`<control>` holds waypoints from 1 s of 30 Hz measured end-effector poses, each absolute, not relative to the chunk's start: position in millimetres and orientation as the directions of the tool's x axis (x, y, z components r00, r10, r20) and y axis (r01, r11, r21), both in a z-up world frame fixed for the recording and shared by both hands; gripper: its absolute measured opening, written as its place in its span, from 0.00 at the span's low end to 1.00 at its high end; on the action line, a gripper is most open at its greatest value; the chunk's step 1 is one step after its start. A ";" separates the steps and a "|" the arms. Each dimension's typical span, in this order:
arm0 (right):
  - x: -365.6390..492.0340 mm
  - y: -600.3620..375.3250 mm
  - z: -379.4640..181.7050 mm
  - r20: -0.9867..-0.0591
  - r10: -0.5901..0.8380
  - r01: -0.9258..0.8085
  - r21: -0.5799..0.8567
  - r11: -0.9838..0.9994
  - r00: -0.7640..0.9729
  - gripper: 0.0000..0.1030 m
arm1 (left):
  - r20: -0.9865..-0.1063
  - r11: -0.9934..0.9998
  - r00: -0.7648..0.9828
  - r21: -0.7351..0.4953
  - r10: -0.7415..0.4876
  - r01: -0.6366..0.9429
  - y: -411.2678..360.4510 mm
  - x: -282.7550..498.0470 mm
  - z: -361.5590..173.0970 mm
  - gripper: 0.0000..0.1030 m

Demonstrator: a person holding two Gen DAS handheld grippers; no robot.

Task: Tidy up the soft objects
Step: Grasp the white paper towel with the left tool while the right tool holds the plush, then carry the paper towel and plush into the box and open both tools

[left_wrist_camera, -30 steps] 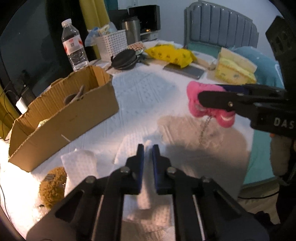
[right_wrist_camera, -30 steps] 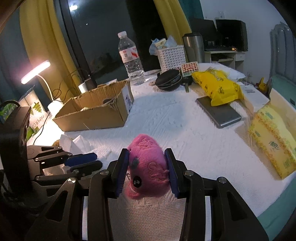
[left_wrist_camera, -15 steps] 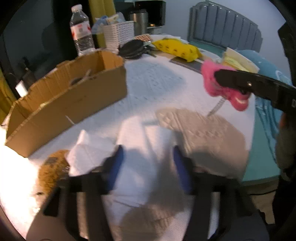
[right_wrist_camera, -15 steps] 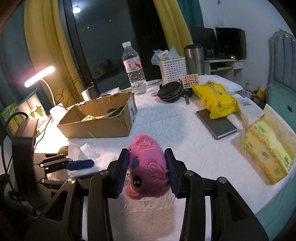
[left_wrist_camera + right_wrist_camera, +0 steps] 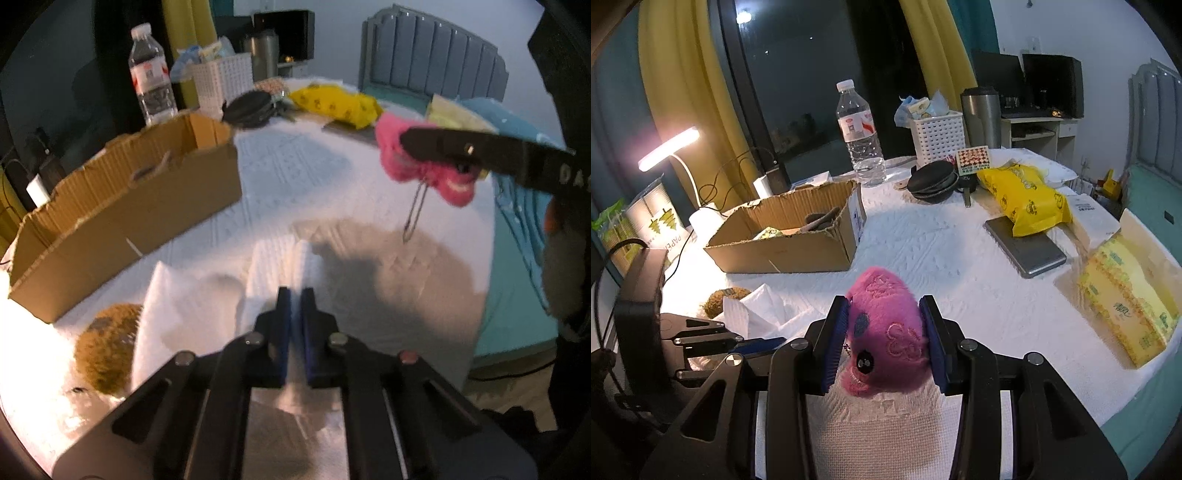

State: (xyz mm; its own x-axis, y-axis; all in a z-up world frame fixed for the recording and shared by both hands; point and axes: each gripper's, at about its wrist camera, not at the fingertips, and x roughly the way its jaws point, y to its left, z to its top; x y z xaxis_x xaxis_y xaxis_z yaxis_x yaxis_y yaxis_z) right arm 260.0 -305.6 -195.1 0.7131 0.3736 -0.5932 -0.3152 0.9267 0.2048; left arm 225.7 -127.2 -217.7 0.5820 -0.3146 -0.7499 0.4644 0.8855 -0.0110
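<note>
My right gripper (image 5: 884, 314) is shut on a pink plush toy (image 5: 884, 328) and holds it above the white table; the toy also shows in the left wrist view (image 5: 417, 166) with a metal chain hanging under it. My left gripper (image 5: 295, 295) is shut on a white paper towel (image 5: 273, 266) lying on the table. A brown fuzzy toy (image 5: 107, 350) lies at the left, partly under a crumpled towel; it also shows in the right wrist view (image 5: 726, 299). An open cardboard box (image 5: 140, 206) (image 5: 790, 240) holds a few items.
A water bottle (image 5: 860, 136), white basket (image 5: 938, 134), steel mug (image 5: 982, 110), black case (image 5: 934, 181), yellow bag (image 5: 1023, 199), grey tablet (image 5: 1027, 247) and tissue pack (image 5: 1126, 295) stand at the back and right. A lamp (image 5: 668, 147) glows at left. The table edge (image 5: 484, 295) is at the right.
My left gripper opened half a second ago and has closed again, now on the paper towel. My right gripper has lifted the pink toy higher.
</note>
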 end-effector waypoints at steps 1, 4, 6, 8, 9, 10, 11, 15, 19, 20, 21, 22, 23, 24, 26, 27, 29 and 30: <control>259.3 -305.4 -192.1 -0.589 0.373 -0.316 0.201 0.927 0.717 0.41 | -0.738 0.889 0.593 -0.021 -0.323 0.458 -124.9 225.2 -210.9 0.05; 255.6 -304.4 -177.7 -0.564 0.369 -0.320 0.189 0.928 0.738 0.41 | -0.694 0.892 0.624 -0.062 -0.361 0.447 -115.3 221.5 -187.0 0.05; 253.3 -303.1 -166.1 -0.547 0.364 -0.322 0.176 0.930 0.754 0.41 | -0.662 0.892 0.649 -0.069 -0.376 0.446 -110.3 218.1 -169.9 0.05; 252.0 -302.0 -157.3 -0.533 0.359 -0.322 0.165 0.932 0.766 0.41 | -0.630 0.890 0.671 -0.074 -0.391 0.449 -104.9 214.2 -152.6 0.05; 251.1 -300.9 -151.9 -0.525 0.357 -0.323 0.159 0.933 0.773 0.41 | -0.609 0.893 0.688 -0.077 -0.395 0.444 -101.2 211.9 -143.2 0.05; 249.9 -299.7 -146.5 -0.516 0.355 -0.324 0.153 0.934 0.780 0.41 | -0.589 0.895 0.704 -0.078 -0.396 0.439 -97.8 210.7 -133.3 0.05; 248.6 -298.2 -140.7 -0.506 0.353 -0.324 0.147 0.935 0.787 0.41 | -0.573 0.896 0.716 -0.076 -0.399 0.438 -94.9 209.1 -125.8 0.05; 244.8 -291.9 -120.7 -0.472 0.334 -0.317 0.117 0.941 0.816 0.41 | -0.492 0.903 0.772 -0.072 -0.402 0.424 -79.0 201.8 -90.1 0.05; 241.1 -285.2 -105.8 -0.447 0.324 -0.315 0.096 0.944 0.834 0.41 | -0.442 0.908 0.805 -0.064 -0.397 0.413 -65.3 200.1 -67.1 0.05; 240.2 -282.8 -102.0 -0.441 0.322 -0.316 0.090 0.945 0.838 0.41 | -0.427 0.910 0.813 -0.063 -0.395 0.409 -60.3 199.5 -61.1 0.05; 239.3 -280.8 -98.7 -0.436 0.320 -0.316 0.083 0.945 0.841 0.41 | -0.416 0.912 0.820 -0.063 -0.393 0.405 -56.6 199.1 -56.7 0.05; 238.9 -279.9 -96.3 -0.432 0.318 -0.315 0.079 0.946 0.844 0.41 | -0.406 0.913 0.826 -0.061 -0.391 0.403 -53.4 198.9 -52.6 0.05; 238.5 -277.9 -92.9 -0.427 0.315 -0.315 0.074 0.946 0.848 0.41 | -0.400 0.914 0.830 -0.060 -0.390 0.401 -51.0 196.8 -49.6 0.05; 238.0 -276.2 -90.0 -0.422 0.314 -0.315 0.069 0.947 0.851 0.41 | -0.390 0.916 0.835 -0.060 -0.388 0.397 -47.2 196.2 -45.5 0.05; 238.6 -273.8 -84.9 -0.414 0.309 -0.313 0.059 0.948 0.856 0.41 | -0.374 0.918 0.843 -0.059 -0.386 0.393 -41.4 195.7 -39.7 0.05; 238.8 -272.4 -82.5 -0.411 0.307 -0.312 0.055 0.948 0.859 0.41 | -0.364 0.920 0.849 -0.059 -0.382 0.388 -36.9 196.5 -36.0 0.05; 240.4 -269.3 -77.6 -0.402 0.301 -0.309 0.047 0.950 0.865 0.41 | -0.349 0.923 0.858 -0.058 -0.376 0.381 -30.1 197.6 -29.8 0.05; 241.0 -267.1 -75.4 -0.398 0.300 -0.309 0.044 0.950 0.867 0.41 | -0.342 0.925 0.864 -0.056 -0.371 0.375 -26.6 198.4 -27.6 0.05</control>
